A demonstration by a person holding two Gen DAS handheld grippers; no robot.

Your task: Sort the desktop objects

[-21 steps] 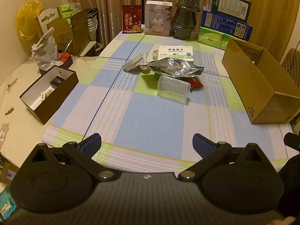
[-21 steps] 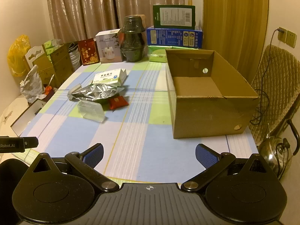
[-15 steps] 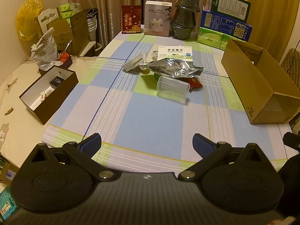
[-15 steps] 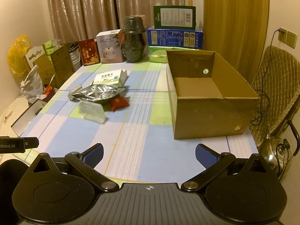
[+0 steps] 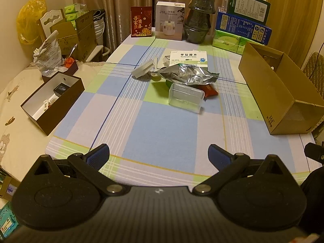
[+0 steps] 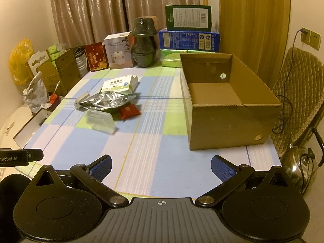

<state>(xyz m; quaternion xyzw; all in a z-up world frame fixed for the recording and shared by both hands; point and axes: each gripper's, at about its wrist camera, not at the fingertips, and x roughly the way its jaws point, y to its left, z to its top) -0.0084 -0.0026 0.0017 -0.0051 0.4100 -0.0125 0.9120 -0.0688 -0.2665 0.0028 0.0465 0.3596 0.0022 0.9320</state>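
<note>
Little is changed since the earlier frames, only a slight drift of both views | left gripper (image 5: 159, 154) and right gripper (image 6: 161, 165) are held spread wide, empty, short of the clutter | clear plastic case (image 5: 185, 98), foil bag (image 5: 189, 75) and medicine box (image 5: 188, 57) are piled mid-table | cardboard box (image 6: 228, 121) is seen empty | brown box (image 5: 50, 101) is holding small items.

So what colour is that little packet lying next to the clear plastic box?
Red. The small packet shows best in the right wrist view, beside the clear box.
</note>
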